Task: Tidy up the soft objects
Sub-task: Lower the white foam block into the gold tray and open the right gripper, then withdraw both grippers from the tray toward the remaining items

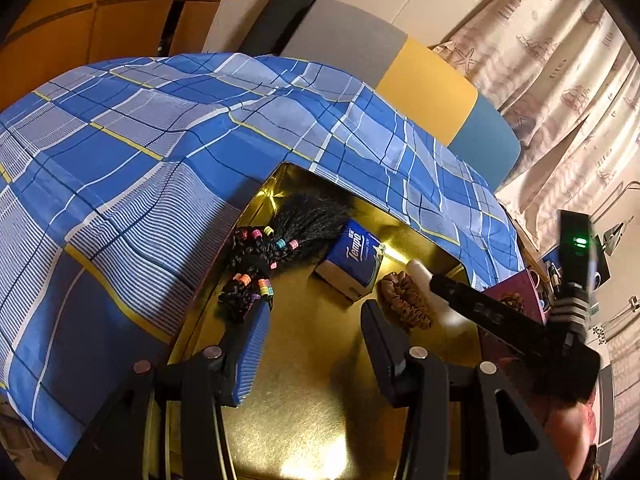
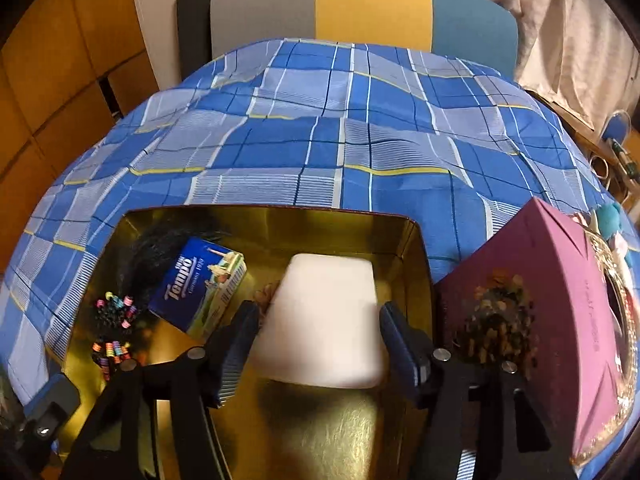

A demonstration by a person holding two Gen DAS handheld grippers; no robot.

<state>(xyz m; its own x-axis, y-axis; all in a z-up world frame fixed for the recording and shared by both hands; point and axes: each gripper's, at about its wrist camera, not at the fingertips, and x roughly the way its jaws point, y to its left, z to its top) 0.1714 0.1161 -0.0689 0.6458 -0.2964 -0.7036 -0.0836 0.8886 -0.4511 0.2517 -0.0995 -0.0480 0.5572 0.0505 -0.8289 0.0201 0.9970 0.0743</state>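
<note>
Inside a gold tin on a blue plaid bedspread, the right gripper straddles a white soft block, fingers spread clear of it; the left gripper hangs open and empty above the tin floor.

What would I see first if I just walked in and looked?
The shiny gold box sitting on the blue checked bedsheet. Inside it, a white soft block lies between the right gripper fingers, with a blue Tempo tissue pack to its left. A purple lid leans on the box's right side.
</note>
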